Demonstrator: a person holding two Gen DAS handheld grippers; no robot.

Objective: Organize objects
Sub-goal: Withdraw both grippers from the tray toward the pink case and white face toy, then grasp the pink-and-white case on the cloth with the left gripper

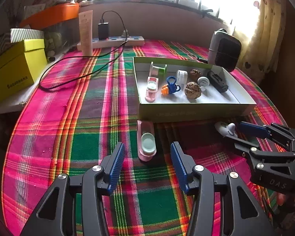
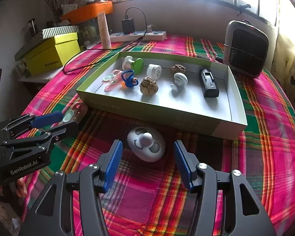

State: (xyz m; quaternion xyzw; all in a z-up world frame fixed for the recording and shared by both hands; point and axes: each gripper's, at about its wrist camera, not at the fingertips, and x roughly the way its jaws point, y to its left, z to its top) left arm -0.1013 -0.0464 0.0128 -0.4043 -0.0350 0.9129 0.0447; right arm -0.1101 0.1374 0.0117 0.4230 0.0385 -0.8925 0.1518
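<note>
Trouble is waiting in both of my claws. I am holding my right gripper wide open and empty, its blue ribbed pads flanking the white egg-shaped plastic toy with a smiling face on the plaid cloth; being rounded, it may squirt out as I squeeze. I am keeping my left gripper open and empty too, just short of the pink plastic clip with a pale green oval. Both are lying outside the shallow green-sided cardboard tray, whose near wall may be catching whatever I carry over too low.

Left gripper jaws apart; right gripper likewise.
</note>
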